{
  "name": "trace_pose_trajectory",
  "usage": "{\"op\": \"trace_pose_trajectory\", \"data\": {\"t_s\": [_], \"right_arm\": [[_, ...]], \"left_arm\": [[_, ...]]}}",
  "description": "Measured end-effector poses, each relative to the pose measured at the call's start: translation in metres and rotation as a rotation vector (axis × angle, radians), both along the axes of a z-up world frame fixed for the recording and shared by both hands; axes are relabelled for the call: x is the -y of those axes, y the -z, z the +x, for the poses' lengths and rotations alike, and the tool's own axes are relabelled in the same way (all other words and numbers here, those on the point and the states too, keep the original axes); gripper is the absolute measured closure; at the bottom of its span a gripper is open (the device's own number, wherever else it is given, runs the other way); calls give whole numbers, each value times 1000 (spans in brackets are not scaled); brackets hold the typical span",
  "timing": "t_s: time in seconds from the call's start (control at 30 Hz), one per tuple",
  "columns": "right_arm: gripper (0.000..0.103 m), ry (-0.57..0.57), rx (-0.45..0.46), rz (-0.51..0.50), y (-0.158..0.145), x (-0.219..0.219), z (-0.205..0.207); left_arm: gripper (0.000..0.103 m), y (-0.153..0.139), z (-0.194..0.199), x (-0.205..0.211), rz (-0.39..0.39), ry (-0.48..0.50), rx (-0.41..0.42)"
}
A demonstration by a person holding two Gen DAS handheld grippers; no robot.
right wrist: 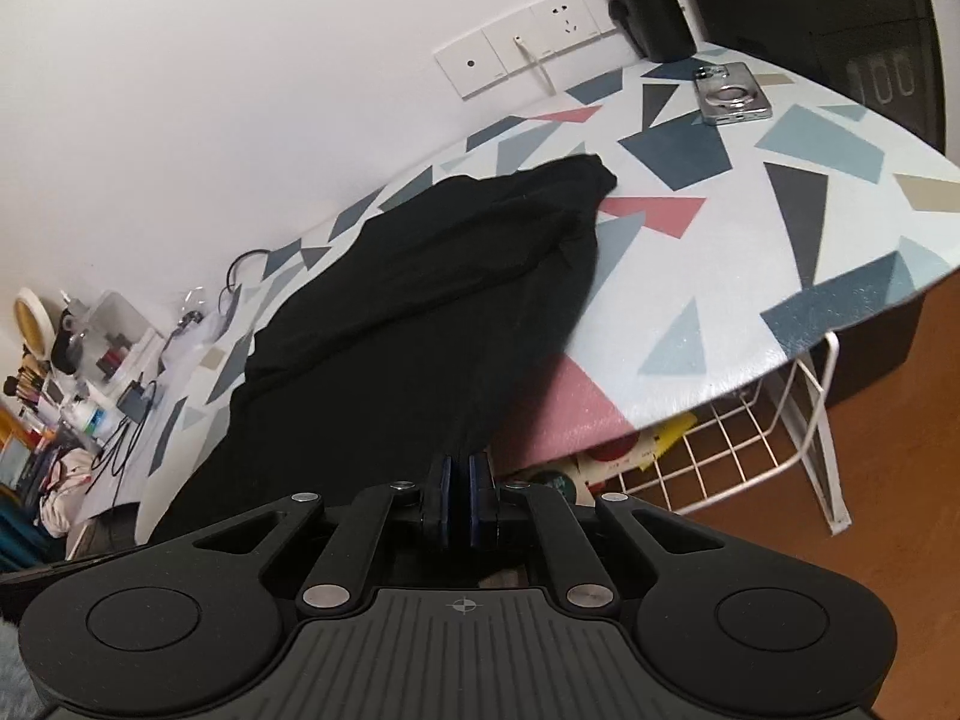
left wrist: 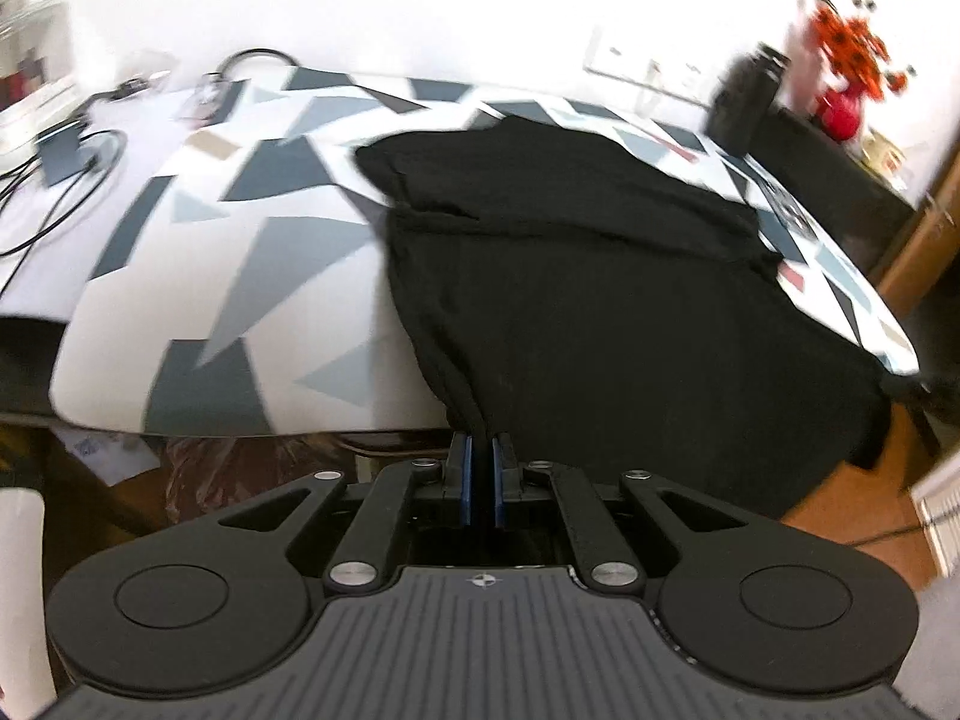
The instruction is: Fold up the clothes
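A black garment (left wrist: 570, 252) lies across a table (left wrist: 198, 300) covered in a white cloth with grey and blue triangles, and its near edge hangs over the table's front. My left gripper (left wrist: 483, 450) is shut on the garment's near left corner, with the fabric pulled taut up from the blue pads. In the right wrist view the same black garment (right wrist: 420, 300) stretches away toward the wall. My right gripper (right wrist: 459, 468) is shut on its near right corner, just off the table's edge (right wrist: 690, 402).
A phone (right wrist: 729, 93) and a black bottle (right wrist: 648, 0) sit at the table's far right end, beside a black box (right wrist: 840, 18). Cables and a small dark device (left wrist: 60, 150) lie at the left end. A white wire rack (right wrist: 750, 450) stands under the table.
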State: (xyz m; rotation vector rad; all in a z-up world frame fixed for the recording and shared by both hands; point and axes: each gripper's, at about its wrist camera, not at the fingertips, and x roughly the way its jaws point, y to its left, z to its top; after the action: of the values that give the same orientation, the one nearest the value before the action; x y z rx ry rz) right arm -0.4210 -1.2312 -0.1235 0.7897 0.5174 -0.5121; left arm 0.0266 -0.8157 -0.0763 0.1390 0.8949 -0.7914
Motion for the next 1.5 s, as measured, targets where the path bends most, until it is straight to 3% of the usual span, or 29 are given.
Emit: {"op": "trace_pose_trajectory", "data": {"t_s": [0.33, 0.5, 0.6, 0.83, 1.0, 1.13, 1.23, 1.27, 1.33, 1.4, 1.47, 1.5], "right_arm": [[98, 123, 145, -89, -69, 55, 39], [98, 169, 176, -95, -94, 108, 79], [98, 206, 170, -93, -95, 139, 104], [98, 247, 95, -38, -51, 220, 169], [98, 254, -32, 55, 8, 280, 217], [98, 250, -144, 60, 47, 304, 243], [96, 235, -163, 36, 57, 302, 249], [93, 228, -161, 29, 57, 300, 250], [81, 216, -152, 38, 53, 299, 249], [64, 224, -134, 32, 43, 297, 244], [53, 242, -131, -7, 28, 294, 238], [54, 246, -122, -27, 21, 291, 234]], "left_arm": [[96, -64, 85, 48, -153, -122, 116], [96, -87, 127, 100, -147, -113, 208], [96, -86, 157, 130, -129, -112, 210], [96, -34, 229, 210, 9, -116, 151], [96, 23, 263, 260, 140, -104, 121], [95, 51, 276, 272, 191, -98, 81], [83, 53, 276, 268, 196, -64, 74], [74, 51, 278, 265, 187, -50, 52], [58, 41, 283, 256, 141, -35, 0], [35, 27, 285, 246, 104, -41, 1], [34, 9, 282, 235, 80, -37, 38], [34, 3, 280, 231, 71, -29, 43]]}}
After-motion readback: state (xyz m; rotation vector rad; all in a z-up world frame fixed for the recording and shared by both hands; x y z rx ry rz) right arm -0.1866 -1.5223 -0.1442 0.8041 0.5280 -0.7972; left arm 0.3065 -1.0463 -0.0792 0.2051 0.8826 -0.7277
